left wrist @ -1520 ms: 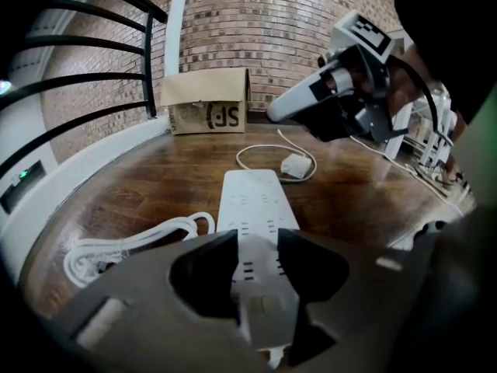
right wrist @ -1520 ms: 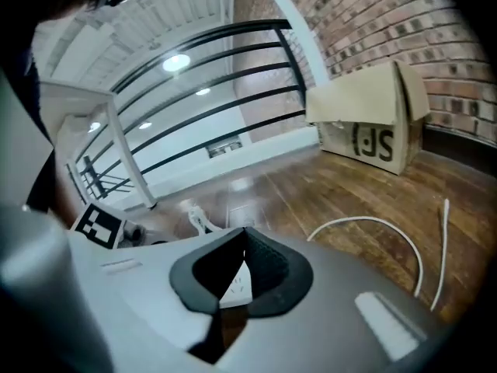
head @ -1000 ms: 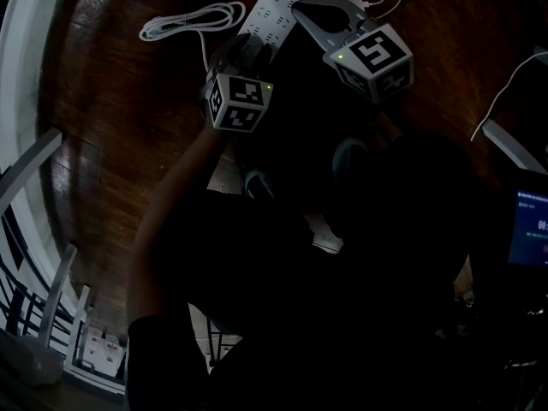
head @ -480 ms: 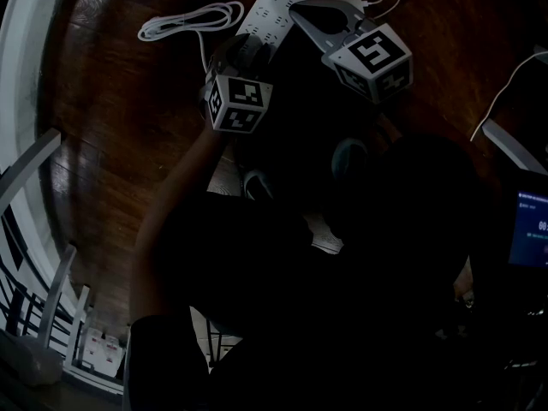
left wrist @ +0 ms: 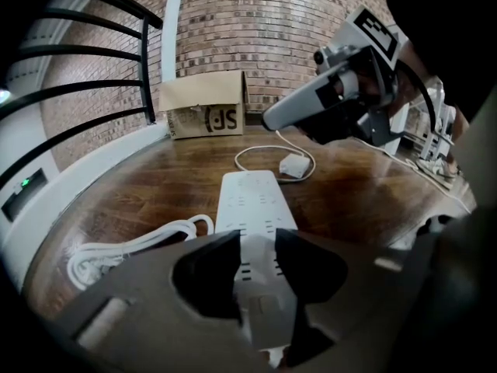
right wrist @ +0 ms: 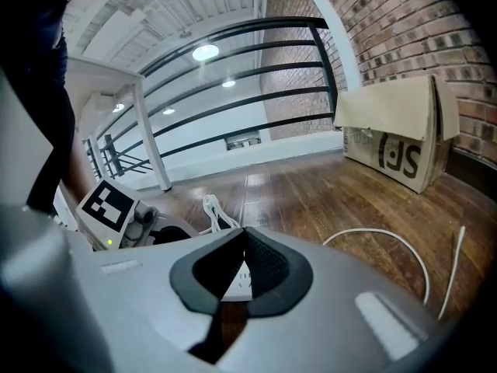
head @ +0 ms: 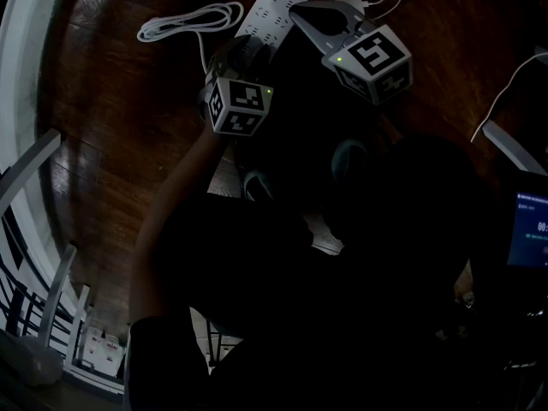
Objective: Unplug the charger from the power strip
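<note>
A white power strip (left wrist: 248, 196) lies on the wooden floor, and it shows at the top of the head view (head: 272, 5). My left gripper (left wrist: 258, 235) hangs over its near end. Its jaws have just been closing, and the strip shows in the gap between them; the tips sit inside its width, not at its sides. The white charger (left wrist: 295, 164) lies on the floor beyond the strip with its cable looped around it, out of the sockets. My right gripper (left wrist: 268, 121) hovers above the strip's far end, shut on nothing (right wrist: 243, 233).
The strip's coiled white cord (left wrist: 132, 247) lies left of it. A cardboard box (left wrist: 206, 107) stands against the brick wall, with black railing (left wrist: 85, 68) at the left. A lit screen (head: 533, 229) glows at the right. The person's dark body fills the lower head view.
</note>
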Demonstrator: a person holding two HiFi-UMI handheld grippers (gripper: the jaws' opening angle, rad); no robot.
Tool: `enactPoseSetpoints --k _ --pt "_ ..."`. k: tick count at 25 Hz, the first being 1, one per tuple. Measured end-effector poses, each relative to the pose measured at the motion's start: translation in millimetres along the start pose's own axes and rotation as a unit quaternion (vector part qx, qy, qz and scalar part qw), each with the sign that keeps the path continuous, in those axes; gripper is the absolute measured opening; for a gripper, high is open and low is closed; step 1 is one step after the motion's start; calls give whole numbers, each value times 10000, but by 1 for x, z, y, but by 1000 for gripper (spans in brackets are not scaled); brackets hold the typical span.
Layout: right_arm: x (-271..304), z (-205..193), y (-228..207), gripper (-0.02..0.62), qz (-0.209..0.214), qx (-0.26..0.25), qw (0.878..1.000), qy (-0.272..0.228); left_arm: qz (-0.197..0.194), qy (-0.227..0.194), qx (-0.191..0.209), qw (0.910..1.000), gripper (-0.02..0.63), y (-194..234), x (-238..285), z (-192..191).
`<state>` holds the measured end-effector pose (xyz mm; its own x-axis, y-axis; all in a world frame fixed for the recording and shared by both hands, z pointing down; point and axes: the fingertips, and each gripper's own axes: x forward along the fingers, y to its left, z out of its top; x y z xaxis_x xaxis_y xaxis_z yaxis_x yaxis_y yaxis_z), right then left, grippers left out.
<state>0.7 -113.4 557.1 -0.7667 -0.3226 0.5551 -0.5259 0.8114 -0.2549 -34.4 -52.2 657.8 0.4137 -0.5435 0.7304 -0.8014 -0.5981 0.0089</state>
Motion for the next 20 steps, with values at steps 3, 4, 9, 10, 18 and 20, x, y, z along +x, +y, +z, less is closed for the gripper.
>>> enactPoseSetpoints --k 3,4,9,10,18,20 --pt "0 -1 0 11 1 11 10000 18 -7 -5 8 10000 146 -1 0 0" --pt "0 -1 -1 11 -1 18 10000 15 -6 -7 8 10000 146 -1 0 0" --pt "-3 -1 0 11 -8 73 10000 17 -7 -19 -7 10000 146 -2 -4 3" --pt "-4 -1 0 11 -9 84 10000 22 -9 -21 -7 10000 146 -2 -4 3" --pt "5 -11 -7 11 22 113 9999 -24 -22 -29 12 10000 146 -1 0 1" --pt "6 -14 -8 11 5 104 9999 16 -23 -45 19 10000 146 -2 1 1"
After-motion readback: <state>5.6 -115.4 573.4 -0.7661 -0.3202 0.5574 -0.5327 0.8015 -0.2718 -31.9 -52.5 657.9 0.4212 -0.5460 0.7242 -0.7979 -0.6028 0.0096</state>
